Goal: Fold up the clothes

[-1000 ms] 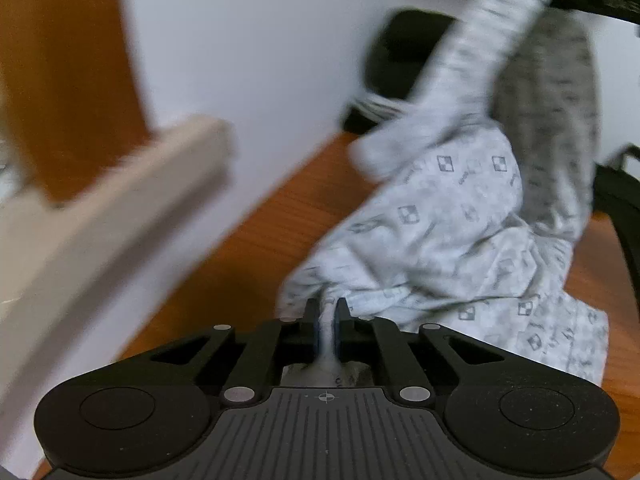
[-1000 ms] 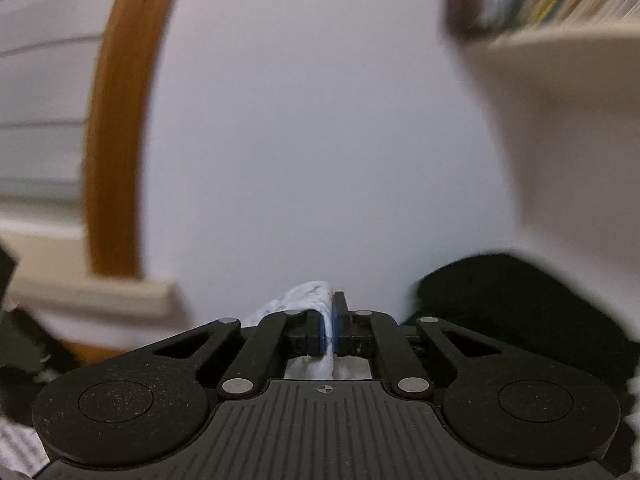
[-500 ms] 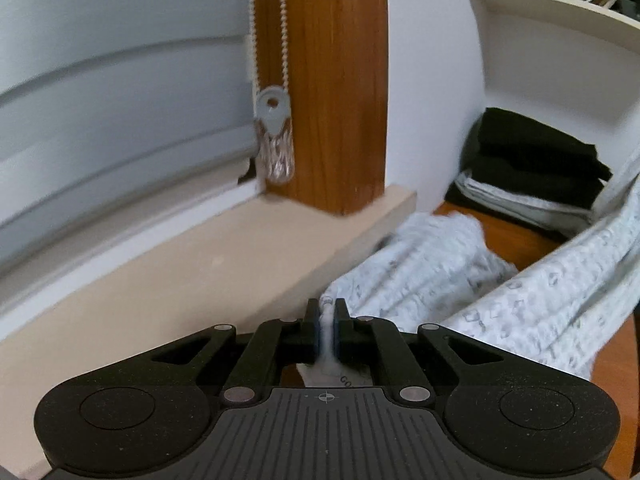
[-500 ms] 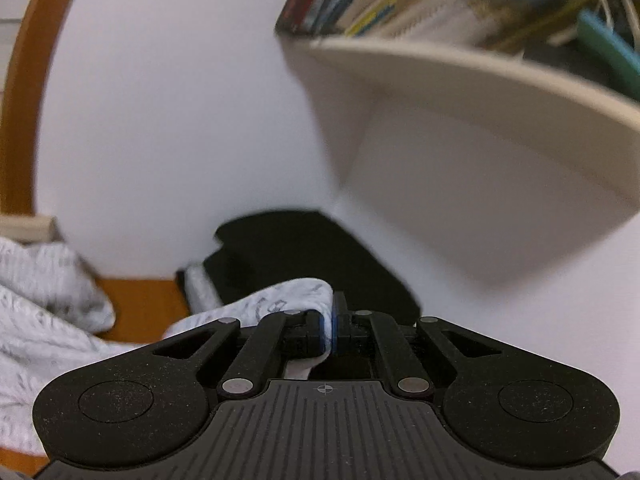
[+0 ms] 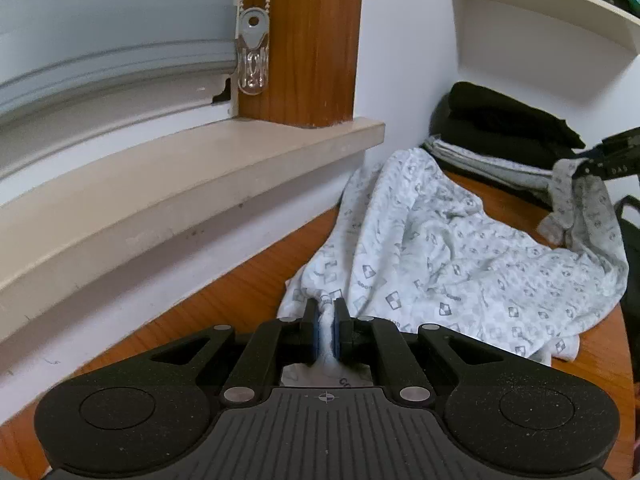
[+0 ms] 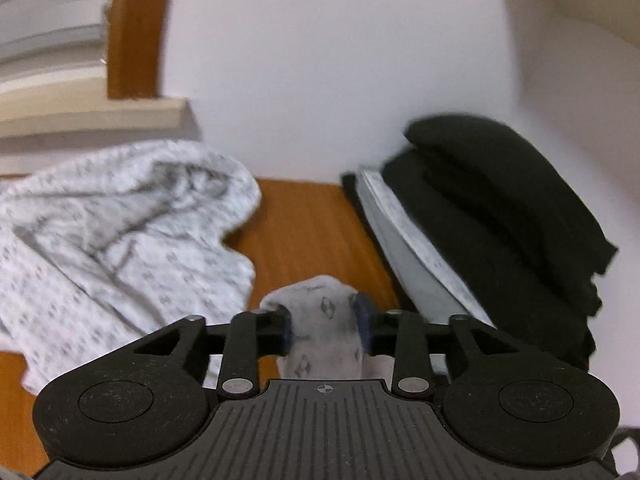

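White cotton-looking garment [image 5: 452, 264] with small grey square prints lies crumpled on the wooden worktop [image 5: 224, 308], bunched against the wall under the window sill [image 5: 192, 184]. Left gripper [image 5: 327, 334] fingers are clenched on a thin pinched edge at the near left of the cloth. Right gripper [image 6: 325, 326] fingers stand parted around a thicker fold, which sits between them; whether the pads press it I cannot tell. Garment stretches from the left fingers away to the far right, where the right gripper meets the other end, so its long axis runs between the 2 grippers. Fabric is soft, limp, heavily wrinkled. Folded stack [image 6: 500, 216] of black and grey clothes sits far right against the wall.
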Motion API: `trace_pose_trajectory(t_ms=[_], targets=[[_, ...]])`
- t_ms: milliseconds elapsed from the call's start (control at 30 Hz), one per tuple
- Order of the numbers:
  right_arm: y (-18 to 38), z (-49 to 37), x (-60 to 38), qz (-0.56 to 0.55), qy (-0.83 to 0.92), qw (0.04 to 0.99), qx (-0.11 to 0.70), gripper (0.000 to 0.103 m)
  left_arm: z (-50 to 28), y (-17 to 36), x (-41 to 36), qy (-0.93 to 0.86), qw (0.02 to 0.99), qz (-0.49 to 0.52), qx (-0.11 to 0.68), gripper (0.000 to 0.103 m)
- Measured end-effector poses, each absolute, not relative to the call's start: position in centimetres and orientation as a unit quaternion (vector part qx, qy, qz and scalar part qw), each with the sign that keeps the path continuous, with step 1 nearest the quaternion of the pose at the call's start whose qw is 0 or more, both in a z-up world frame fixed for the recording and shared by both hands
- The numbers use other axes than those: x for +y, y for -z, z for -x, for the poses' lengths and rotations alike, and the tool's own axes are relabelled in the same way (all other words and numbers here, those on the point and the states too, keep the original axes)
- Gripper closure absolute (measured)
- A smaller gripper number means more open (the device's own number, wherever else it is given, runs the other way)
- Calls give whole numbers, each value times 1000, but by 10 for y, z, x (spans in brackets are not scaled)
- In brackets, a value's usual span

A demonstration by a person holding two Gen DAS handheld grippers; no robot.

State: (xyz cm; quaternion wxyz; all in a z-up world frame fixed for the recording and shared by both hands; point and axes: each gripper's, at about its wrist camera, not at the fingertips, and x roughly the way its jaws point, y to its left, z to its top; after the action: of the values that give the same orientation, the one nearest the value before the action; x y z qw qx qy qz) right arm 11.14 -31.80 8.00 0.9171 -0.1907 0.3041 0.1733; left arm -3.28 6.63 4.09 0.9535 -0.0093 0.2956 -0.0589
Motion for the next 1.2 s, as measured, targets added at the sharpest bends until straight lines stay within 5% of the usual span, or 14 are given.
trace_pose_trajectory(t_ms=[467,833,1200], targets=[[-99,-114,-316,295,-120,892,321,56,22,-30,81,52,952,8,303,95],[-132,-87,-364,268,-97,913,291,45,21,-28,79,52,952,9,300,95],[-119,-83,-357,374,-91,855,348,41,18,-25,82,53,951,16,305,95]])
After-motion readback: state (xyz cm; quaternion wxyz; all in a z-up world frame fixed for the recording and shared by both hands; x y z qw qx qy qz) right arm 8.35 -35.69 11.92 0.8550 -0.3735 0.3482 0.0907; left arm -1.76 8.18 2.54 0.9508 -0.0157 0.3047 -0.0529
